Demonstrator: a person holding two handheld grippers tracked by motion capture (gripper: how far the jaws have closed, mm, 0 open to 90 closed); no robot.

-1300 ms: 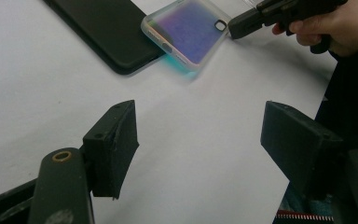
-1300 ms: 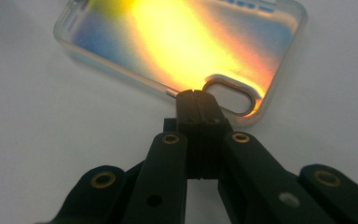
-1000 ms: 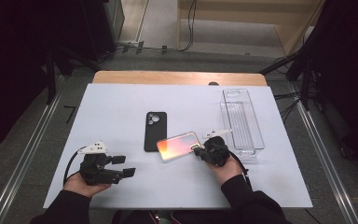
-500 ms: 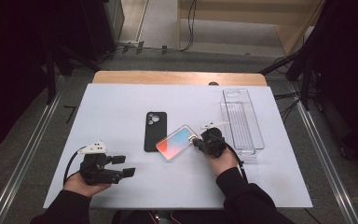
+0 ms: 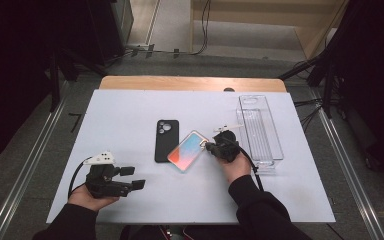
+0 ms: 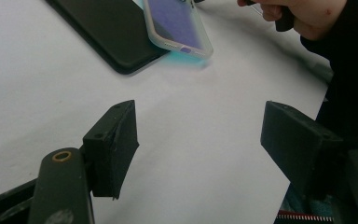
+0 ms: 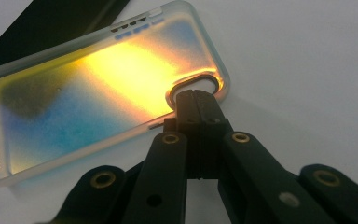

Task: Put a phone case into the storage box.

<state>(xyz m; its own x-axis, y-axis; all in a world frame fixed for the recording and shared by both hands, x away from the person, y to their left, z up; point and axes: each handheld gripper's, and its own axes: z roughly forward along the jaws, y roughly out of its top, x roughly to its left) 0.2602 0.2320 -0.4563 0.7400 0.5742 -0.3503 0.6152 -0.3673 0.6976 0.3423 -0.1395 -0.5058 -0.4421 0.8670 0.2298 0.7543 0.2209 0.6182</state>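
An iridescent phone case (image 5: 186, 151) lies on the white table (image 5: 130, 115), tilted, right beside a black phone case (image 5: 166, 140). My right gripper (image 5: 209, 146) is shut, its tips set in the camera cutout at the iridescent case's corner. In the right gripper view the closed tips (image 7: 195, 98) sit inside that cutout of the glowing case (image 7: 98, 88); whether they pinch its rim I cannot tell. My left gripper (image 5: 132, 177) rests at the front left, open with nothing between its jaws. In the left gripper view (image 6: 200, 140) both cases (image 6: 177, 23) (image 6: 107, 32) lie ahead.
A clear plastic box (image 5: 259, 131) stands lengthwise at the right of the table, just beyond my right hand. A wooden strip (image 5: 190, 83) runs along the table's far edge. Cables trail on the floor behind.
My right gripper has shifted left and slightly away, and the iridescent case has swung with it, turning steeper and closer to the black case. The left gripper has stayed put.
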